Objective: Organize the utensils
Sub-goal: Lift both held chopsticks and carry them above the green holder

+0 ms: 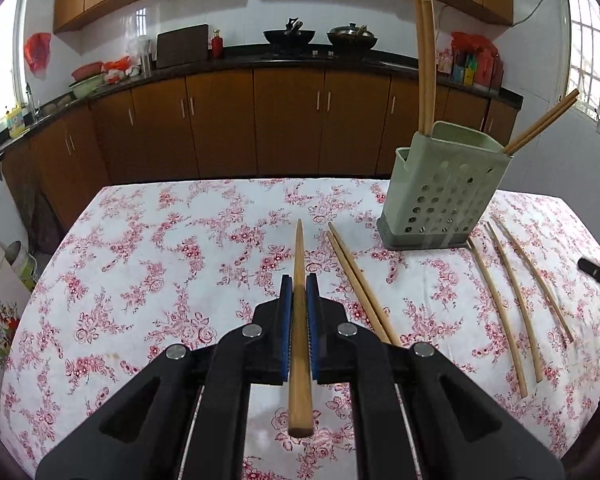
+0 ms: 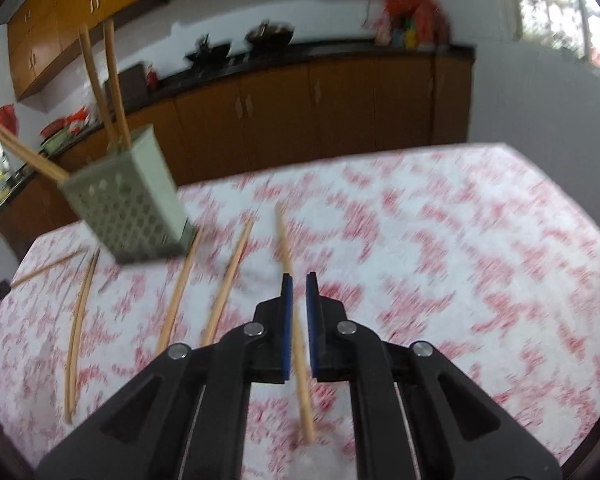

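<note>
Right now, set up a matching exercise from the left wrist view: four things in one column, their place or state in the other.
Things:
1. held chopstick
2. green holder
3. loose chopstick pair
4. woks

States:
A. on the back counter
B. lying flat on the tablecloth
C. clamped in the left gripper
D. standing upright with chopsticks inside

Pairs: 1-C, 2-D, 3-B, 4-A

The left black hand-held gripper (image 1: pixel 299 284) clamps its blue pads tight; the right black hand-held gripper (image 2: pixel 299 284) stands slightly parted, both angled downward.
</note>
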